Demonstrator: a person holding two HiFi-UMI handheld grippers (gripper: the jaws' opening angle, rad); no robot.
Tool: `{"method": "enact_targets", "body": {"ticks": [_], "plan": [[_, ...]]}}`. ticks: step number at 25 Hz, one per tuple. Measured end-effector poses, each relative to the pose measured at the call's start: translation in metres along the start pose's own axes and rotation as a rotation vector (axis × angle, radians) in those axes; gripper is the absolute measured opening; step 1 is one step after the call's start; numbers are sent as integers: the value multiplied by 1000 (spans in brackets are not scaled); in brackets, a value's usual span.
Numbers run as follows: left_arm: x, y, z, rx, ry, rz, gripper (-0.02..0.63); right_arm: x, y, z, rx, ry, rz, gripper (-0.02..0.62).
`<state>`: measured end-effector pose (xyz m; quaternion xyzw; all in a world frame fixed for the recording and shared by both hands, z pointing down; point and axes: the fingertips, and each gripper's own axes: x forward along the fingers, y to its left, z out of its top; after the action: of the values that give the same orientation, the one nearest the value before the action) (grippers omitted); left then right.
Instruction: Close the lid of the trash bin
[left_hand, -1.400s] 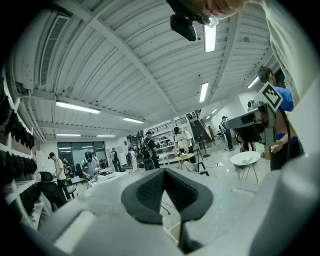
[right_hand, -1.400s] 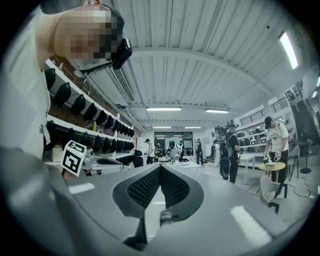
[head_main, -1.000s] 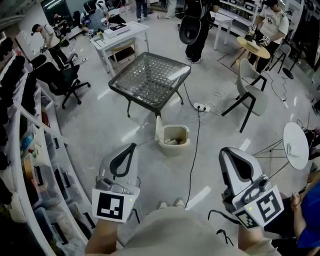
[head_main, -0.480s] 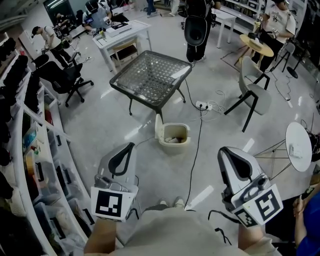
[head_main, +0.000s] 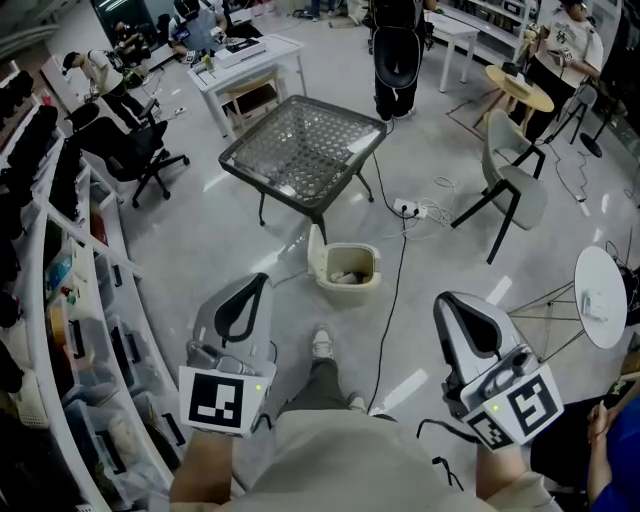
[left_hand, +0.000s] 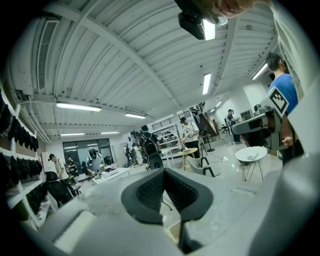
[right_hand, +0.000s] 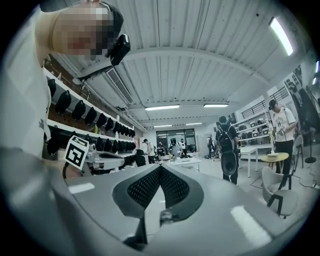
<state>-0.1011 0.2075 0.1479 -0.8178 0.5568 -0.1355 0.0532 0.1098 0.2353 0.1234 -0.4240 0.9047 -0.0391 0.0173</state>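
Note:
A small cream trash bin (head_main: 348, 271) stands on the floor ahead of me, just in front of the mesh table. Its lid (head_main: 317, 250) is raised upright on the bin's left side, and some rubbish shows inside. My left gripper (head_main: 262, 283) is held low at the left, short of the bin, shut and empty. Level with it at the right is my right gripper (head_main: 446, 303), also shut with nothing in it. In the left gripper view (left_hand: 164, 171) and the right gripper view (right_hand: 160, 167), each gripper's jaws meet at the tip and point across the room.
A black mesh-top table (head_main: 304, 151) stands behind the bin. A black cable (head_main: 389, 300) runs from a power strip (head_main: 405, 210) past the bin's right side. A grey chair (head_main: 512, 186) and a white round side table (head_main: 600, 296) are at right. Shelves (head_main: 60, 300) line the left. My shoe (head_main: 320, 344) is forward.
One foot has stepped forward into view and the bin sits slightly nearer. Both grippers keep their places, shut and empty.

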Motion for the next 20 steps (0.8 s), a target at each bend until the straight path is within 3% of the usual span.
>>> {"method": "enact_targets", "body": {"ticks": [9,20], "plan": [[47,28,-17,-22,-2,-14,3,48,-24,-18,11,23,-25,3],[147,104,-46,-63,44,-87,3,163,-65,-20,27,64,-85,3]]}}
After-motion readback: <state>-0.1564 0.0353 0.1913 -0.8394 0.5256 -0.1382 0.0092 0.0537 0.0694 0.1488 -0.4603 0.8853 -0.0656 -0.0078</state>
